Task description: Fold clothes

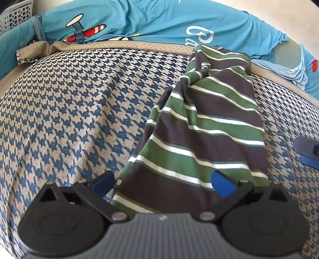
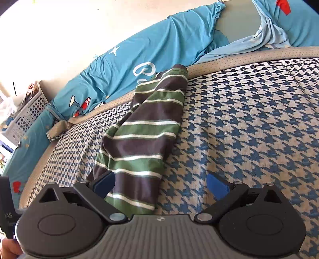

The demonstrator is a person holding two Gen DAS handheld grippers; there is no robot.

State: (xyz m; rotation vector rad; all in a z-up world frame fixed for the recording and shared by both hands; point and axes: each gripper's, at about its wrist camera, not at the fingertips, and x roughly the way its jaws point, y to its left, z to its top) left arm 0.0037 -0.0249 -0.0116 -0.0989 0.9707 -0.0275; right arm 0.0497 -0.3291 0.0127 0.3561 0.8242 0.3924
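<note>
A striped garment [image 1: 201, 127] in green, dark brown and white lies bunched in a long strip on the houndstooth mat [image 1: 79, 111]. In the left wrist view my left gripper [image 1: 162, 183] stands open over its near end, blue pads on either side of the cloth. In the right wrist view the same garment [image 2: 139, 135] runs away from me at centre left. My right gripper [image 2: 160, 184] is open too; its left pad sits at the garment's near edge, its right pad over bare mat [image 2: 239, 127]. The right gripper's tip [image 1: 308, 151] shows at the left view's right edge.
A turquoise printed sheet [image 1: 139, 18] lies rumpled along the far side of the mat, also seen as turquoise sheet [image 2: 159, 49]. A white perforated basket [image 2: 30, 115] stands at the far left near a pale wall. A hand [image 2: 8, 249] shows at the bottom left corner.
</note>
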